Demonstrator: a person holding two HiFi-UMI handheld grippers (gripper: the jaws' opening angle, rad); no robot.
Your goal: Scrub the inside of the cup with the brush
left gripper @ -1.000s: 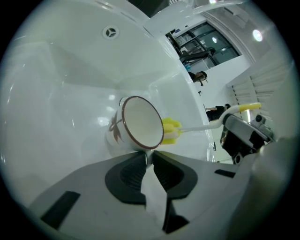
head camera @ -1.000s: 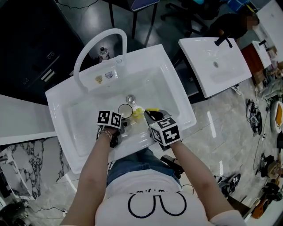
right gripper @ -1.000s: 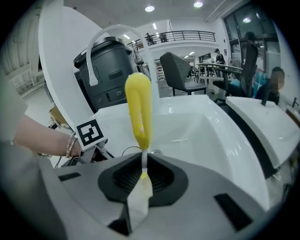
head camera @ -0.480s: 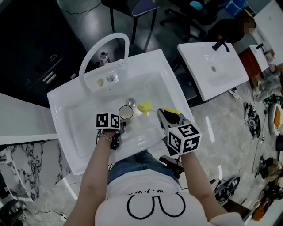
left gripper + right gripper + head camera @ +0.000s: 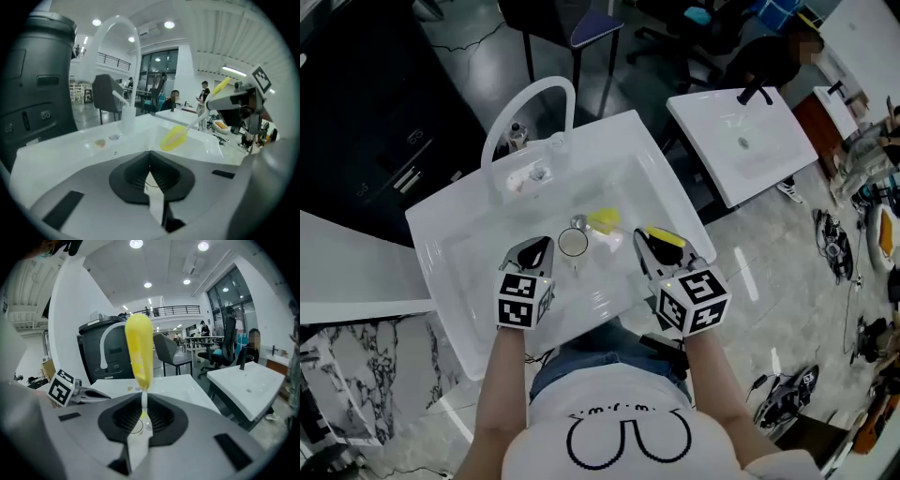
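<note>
A clear glass cup (image 5: pixel 573 243) stands upright in the white sink (image 5: pixel 450 234), close to the drain. My left gripper (image 5: pixel 540 247) hovers just left of the cup, apart from it. Its jaws have just closed and nothing is between them; in the left gripper view my left gripper (image 5: pixel 150 174) is shut and bare. My right gripper (image 5: pixel 645 242) is shut on the brush's thin white stem. The yellow brush head (image 5: pixel 603 220) hangs above the basin, right of the cup and outside it. The same brush head (image 5: pixel 139 352) rises from the shut right gripper (image 5: pixel 143 408) and also shows as a brush head (image 5: pixel 173 137).
A white arched faucet (image 5: pixel 530 108) stands at the sink's back edge. The drain (image 5: pixel 578 222) lies just behind the cup. A second white basin (image 5: pixel 741 141) sits to the right, with cluttered floor beyond it. A dark cabinet (image 5: pixel 384 122) stands at the back left.
My left gripper has let go of the cup, risen and rolled, so its marker cube faces up. The cup stays standing in the sink. My right gripper lifted the brush up and to the right.
</note>
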